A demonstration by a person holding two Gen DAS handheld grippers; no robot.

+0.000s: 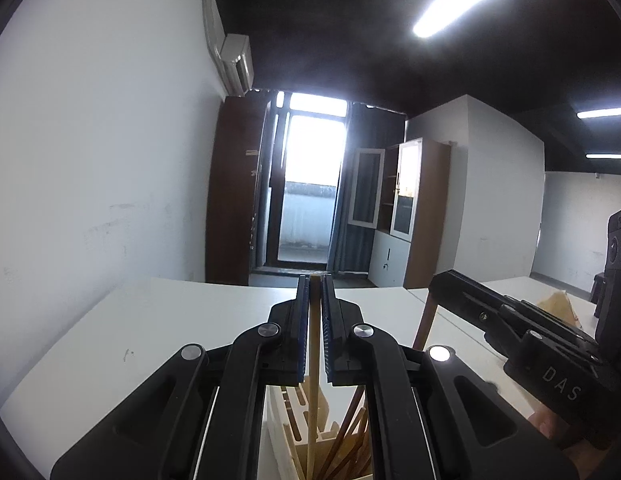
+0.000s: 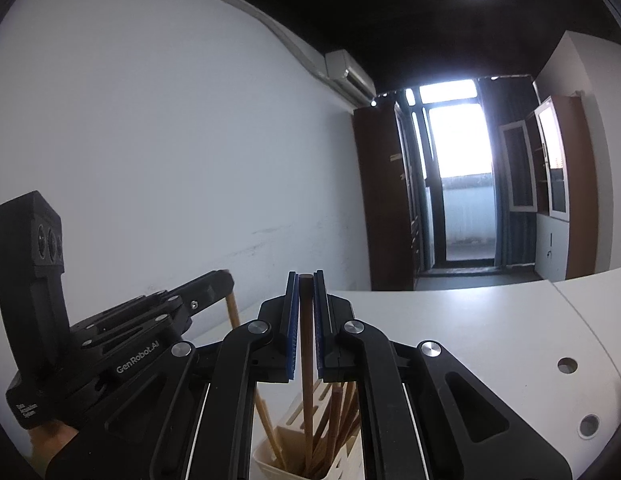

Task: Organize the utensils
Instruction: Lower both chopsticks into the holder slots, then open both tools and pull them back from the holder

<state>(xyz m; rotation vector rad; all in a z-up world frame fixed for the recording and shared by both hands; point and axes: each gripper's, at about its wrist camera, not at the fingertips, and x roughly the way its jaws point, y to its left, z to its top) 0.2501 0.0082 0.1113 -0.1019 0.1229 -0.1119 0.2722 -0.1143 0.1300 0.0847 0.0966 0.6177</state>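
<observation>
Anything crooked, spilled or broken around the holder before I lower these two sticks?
Nothing stands out. Each claw, left and right, is shut on one upright chopstick above the cream holder; the sticks already inside lean loosely, none spilled on the white table.

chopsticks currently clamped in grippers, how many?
2: a light chopstick in the left gripper, a dark chopstick in the right gripper. More stand in the holder below.

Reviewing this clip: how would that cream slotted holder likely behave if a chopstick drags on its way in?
The holder looks thin-walled, probably light. Long sticks lean high over its rim, so it may tip or slide on the smooth white table. The dark chopstick stays straight, so likely stiff.
</observation>
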